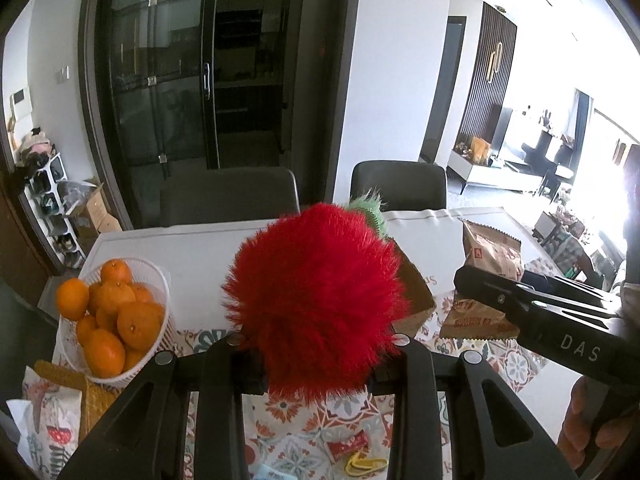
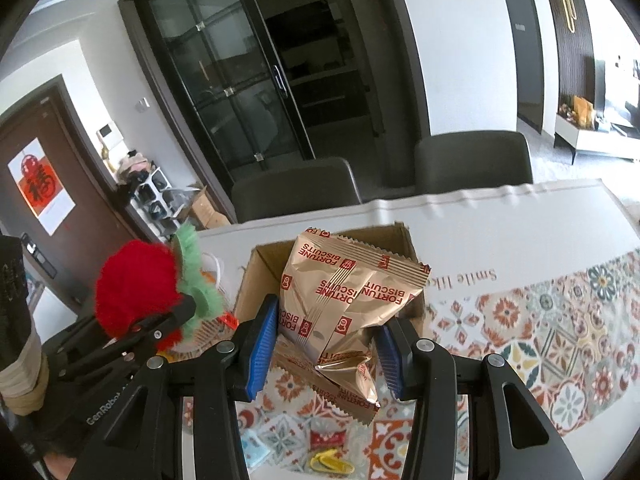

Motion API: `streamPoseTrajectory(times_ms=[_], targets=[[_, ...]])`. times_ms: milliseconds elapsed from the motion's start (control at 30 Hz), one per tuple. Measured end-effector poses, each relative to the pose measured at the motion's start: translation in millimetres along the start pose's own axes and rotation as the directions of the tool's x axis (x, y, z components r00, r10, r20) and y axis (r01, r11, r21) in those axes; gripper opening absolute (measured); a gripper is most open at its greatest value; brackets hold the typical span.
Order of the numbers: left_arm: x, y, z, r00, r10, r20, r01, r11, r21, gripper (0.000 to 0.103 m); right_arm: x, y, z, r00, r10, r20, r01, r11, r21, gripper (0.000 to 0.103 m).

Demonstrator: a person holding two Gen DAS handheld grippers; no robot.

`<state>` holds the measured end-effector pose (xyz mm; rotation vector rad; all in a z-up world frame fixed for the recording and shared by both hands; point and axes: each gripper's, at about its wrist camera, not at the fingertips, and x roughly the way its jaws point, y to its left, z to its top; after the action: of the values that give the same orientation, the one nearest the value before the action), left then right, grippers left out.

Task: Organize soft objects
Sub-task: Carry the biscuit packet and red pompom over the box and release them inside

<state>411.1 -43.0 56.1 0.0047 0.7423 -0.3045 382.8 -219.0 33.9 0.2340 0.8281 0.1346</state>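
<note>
My left gripper (image 1: 316, 360) is shut on a fluffy red plush strawberry (image 1: 316, 300) with a green leafy top (image 1: 370, 210), held above the patterned tablecloth. It also shows at the left of the right wrist view (image 2: 136, 288). My right gripper (image 2: 326, 344) is shut on a gold Fortune Biscuits bag (image 2: 340, 300), held just in front of an open cardboard box (image 2: 256, 276). The right gripper's body shows in the left wrist view (image 1: 532, 312), to the right of the strawberry. A second biscuit bag (image 2: 304, 372) lies on the cloth under the held one.
A white basket (image 1: 156, 280) of oranges (image 1: 116, 316) stands at the left of the table. Snack packets (image 1: 52, 412) lie at the near left. Small sweets (image 2: 328, 438) and a yellow clip (image 2: 332, 462) lie near the front edge. Two grey chairs (image 2: 472, 160) stand behind the table.
</note>
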Motion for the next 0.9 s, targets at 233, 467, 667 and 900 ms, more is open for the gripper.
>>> streamPoseTrajectory(times_ms=[233,467,667,900], targets=[[15,5,15,1.000,-0.001,-0.005,0.001,1.000,0.000,0.032,14,1,19,1.000,0.010,0.006,-0.010,1.000,-0.017,0.047],[39,11,25,1.000,0.002,-0.031,-0.002,1.000,0.001,0.032,37,1,32,1.000,0.002,-0.014,-0.003,0.999,-0.037,0.047],[62,18,28,0.998,-0.001,-0.066,0.001,1.000,0.005,0.032,54,2,42,0.999,-0.009,-0.033,0.007,0.998,-0.064,0.047],[92,23,32,0.994,0.011,-0.113,-0.009,1.000,0.017,0.032,78,-4,48,0.997,-0.018,-0.074,0.013,0.997,-0.074,0.047]])
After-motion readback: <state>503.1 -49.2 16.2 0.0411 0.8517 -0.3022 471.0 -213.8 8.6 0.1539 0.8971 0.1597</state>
